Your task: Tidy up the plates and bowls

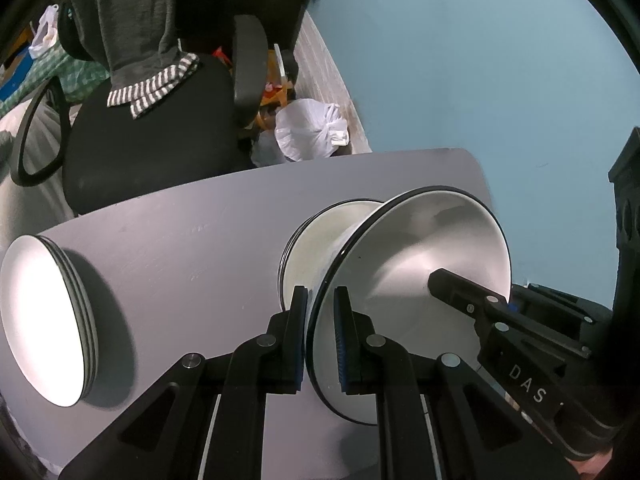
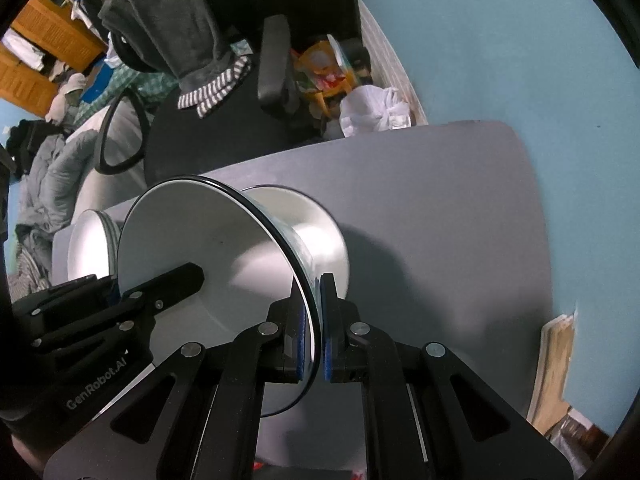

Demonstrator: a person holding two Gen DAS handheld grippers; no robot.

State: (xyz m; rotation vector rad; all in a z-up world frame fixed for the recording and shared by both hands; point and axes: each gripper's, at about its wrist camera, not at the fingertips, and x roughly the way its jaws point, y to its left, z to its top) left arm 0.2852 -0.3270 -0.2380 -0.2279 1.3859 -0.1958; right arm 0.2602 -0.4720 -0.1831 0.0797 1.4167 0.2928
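Plate (image 1: 408,280), stiff, slick, probably breakable, hangs above a bowl (image 1: 320,240) mid-table (image 1: 180,240); left gripper (image 1: 322,340) and right gripper (image 2: 316,336) each clamp opposite rims, the sensible hold.

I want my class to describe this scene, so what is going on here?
A person holds two tongs, both clamped on the rim of one white bowl: the left tongs on one side, the right tongs opposite. The bowl is above another bowl on the grey table. A plate stack sits nearby.
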